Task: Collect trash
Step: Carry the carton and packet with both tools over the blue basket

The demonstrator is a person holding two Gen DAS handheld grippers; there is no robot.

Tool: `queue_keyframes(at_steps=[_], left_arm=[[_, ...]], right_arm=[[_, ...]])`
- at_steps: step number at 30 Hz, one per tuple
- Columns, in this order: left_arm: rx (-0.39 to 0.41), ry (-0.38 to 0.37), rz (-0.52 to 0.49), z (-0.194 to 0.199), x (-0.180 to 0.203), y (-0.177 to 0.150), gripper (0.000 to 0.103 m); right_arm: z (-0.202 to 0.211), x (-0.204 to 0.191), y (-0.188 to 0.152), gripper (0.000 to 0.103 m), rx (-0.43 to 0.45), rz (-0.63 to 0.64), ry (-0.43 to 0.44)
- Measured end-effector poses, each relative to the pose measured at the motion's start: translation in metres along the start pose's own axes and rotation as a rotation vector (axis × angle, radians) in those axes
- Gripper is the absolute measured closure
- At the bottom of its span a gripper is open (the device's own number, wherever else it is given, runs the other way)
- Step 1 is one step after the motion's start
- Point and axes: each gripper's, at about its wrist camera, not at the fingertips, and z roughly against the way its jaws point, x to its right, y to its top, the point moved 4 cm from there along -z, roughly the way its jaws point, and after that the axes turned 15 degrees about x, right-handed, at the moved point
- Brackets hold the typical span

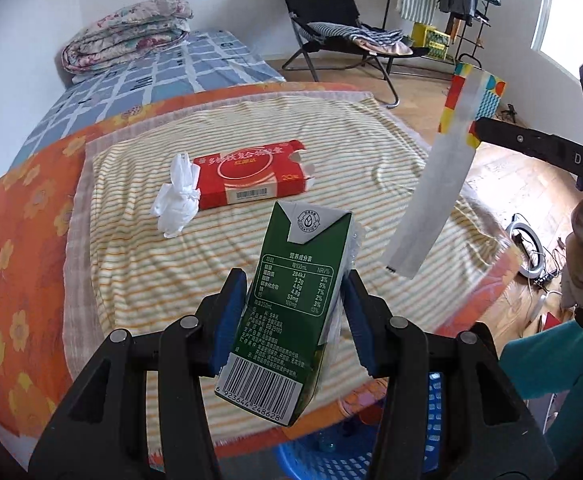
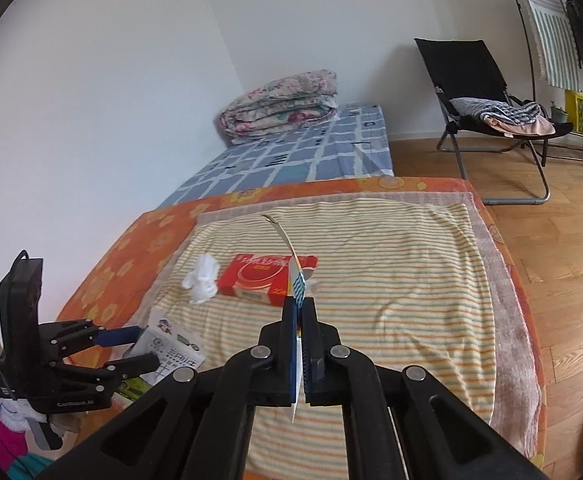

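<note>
On the striped towel (image 1: 251,264) covering the bed lie a red box (image 1: 251,178) and, touching its left end, a crumpled white tissue (image 1: 177,198); nothing stands between them and the 2 grippers. A blue basket (image 1: 323,456) sits below the bed's near edge. The left gripper (image 1: 297,320) is half open, its blue pads clamped on a green milk carton (image 1: 291,292) held above the towel, long axis roughly upright, top tilted away. The right gripper (image 2: 300,344) is fully closed on a flat wrapper (image 2: 296,280), seen edge-on, its long strip pointing up and forward.
</note>
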Motion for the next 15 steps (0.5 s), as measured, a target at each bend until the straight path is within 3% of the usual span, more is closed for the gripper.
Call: queue_keyframes(at_steps=[15], left_arm=[[0.001, -0.062, -0.024, 0.040, 0.053, -0.037, 0.053]], right_arm=[[0.065, -0.029, -0.040, 0.103, -0.057, 0.047, 0.083]])
